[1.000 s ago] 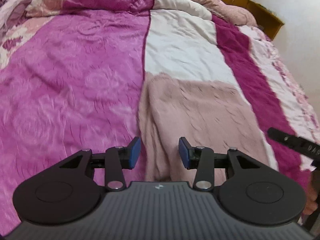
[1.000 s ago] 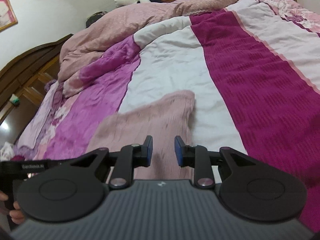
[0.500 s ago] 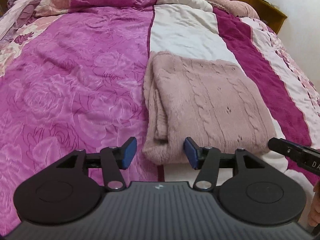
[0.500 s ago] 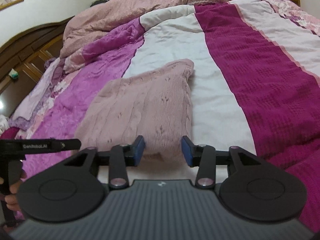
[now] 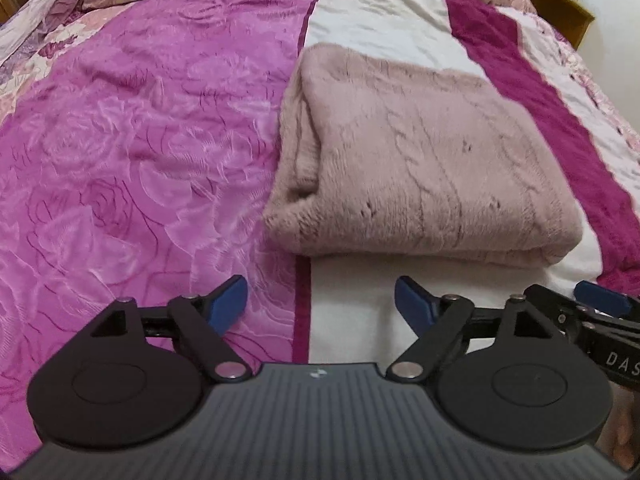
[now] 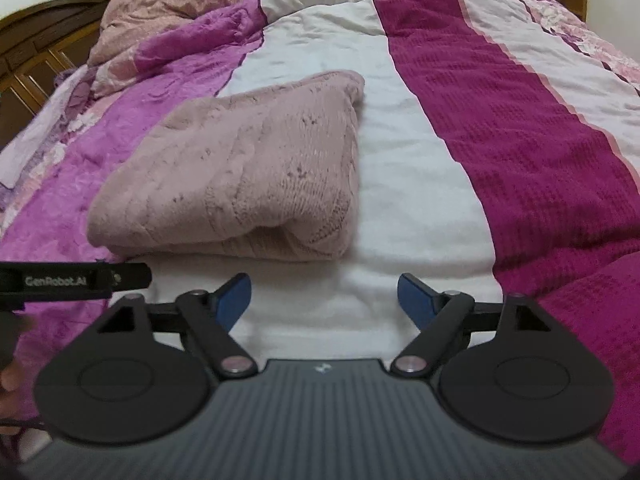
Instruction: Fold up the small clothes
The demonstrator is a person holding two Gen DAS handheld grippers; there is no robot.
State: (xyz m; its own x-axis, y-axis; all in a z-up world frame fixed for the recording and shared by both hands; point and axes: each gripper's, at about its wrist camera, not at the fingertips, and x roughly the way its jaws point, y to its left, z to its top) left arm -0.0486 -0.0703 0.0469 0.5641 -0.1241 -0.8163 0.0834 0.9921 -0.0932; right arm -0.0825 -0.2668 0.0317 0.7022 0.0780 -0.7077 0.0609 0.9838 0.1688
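Across the middle of both frames lies your folded pink sweater (image 5: 420,168), a fuzzy cable-knit rectangle with doubled edges, resting on the bed's white stripe (image 5: 380,20) just beside the glossy rose-patterned magenta panel (image 5: 120,140). Your left hand-held gripper (image 5: 320,304) sits at lower centre, its blue pads wide apart and holding nothing, short of the sweater's near fold. Your right hand-held gripper (image 6: 324,298) is equally wide and empty. A waffle-textured crimson stripe (image 6: 520,140) runs down the right; dark wooden cabinets (image 6: 24,76) fill the upper left.
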